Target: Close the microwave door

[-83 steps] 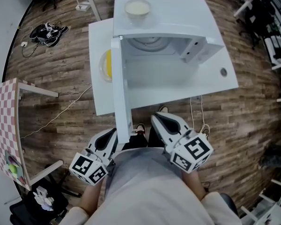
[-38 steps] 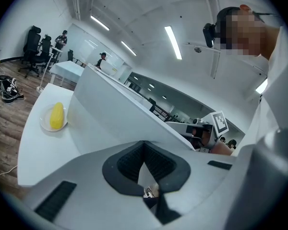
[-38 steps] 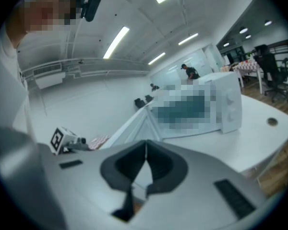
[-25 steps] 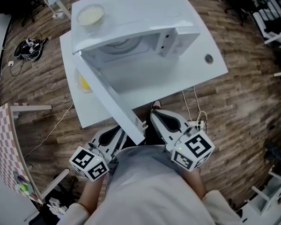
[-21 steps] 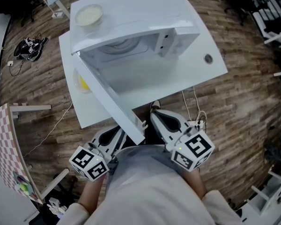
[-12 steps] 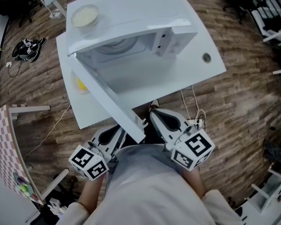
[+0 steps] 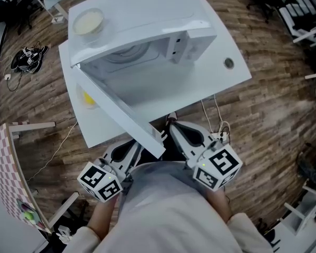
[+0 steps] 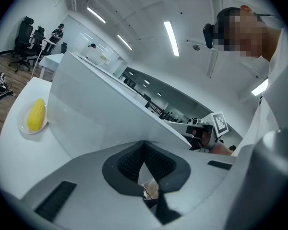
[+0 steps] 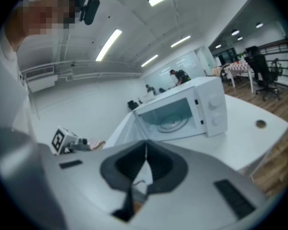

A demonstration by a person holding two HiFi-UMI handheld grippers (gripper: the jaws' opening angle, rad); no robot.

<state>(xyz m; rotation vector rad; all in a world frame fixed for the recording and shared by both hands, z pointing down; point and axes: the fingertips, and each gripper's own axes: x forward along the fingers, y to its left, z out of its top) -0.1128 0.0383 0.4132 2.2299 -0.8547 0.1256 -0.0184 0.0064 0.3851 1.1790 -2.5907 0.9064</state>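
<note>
The white microwave (image 7: 147,30) stands on a white table (image 7: 216,83) with its door (image 7: 116,107) swung out toward me at a slant. The door's free end is near my left gripper (image 7: 131,147), which is shut and empty by the door's outer face; I cannot tell whether they touch. In the left gripper view that door (image 8: 101,114) fills the space just ahead of the left gripper (image 8: 144,158). My right gripper (image 7: 175,129) is shut and empty, off the table's near edge. The right gripper view shows the right gripper (image 9: 145,153) facing the open microwave (image 9: 182,111).
A bowl (image 7: 87,21) sits on top of the microwave. A plate with corn (image 7: 86,97) lies on the table behind the door, also seen as corn (image 8: 34,115). A cable hole (image 7: 228,63) is at the table's right. A checkered table (image 7: 1,162) stands at left.
Since 3.3 s ago the door has come to a narrower angle with the oven. Over the last second the scene slid up and left in the head view; both grippers stayed put.
</note>
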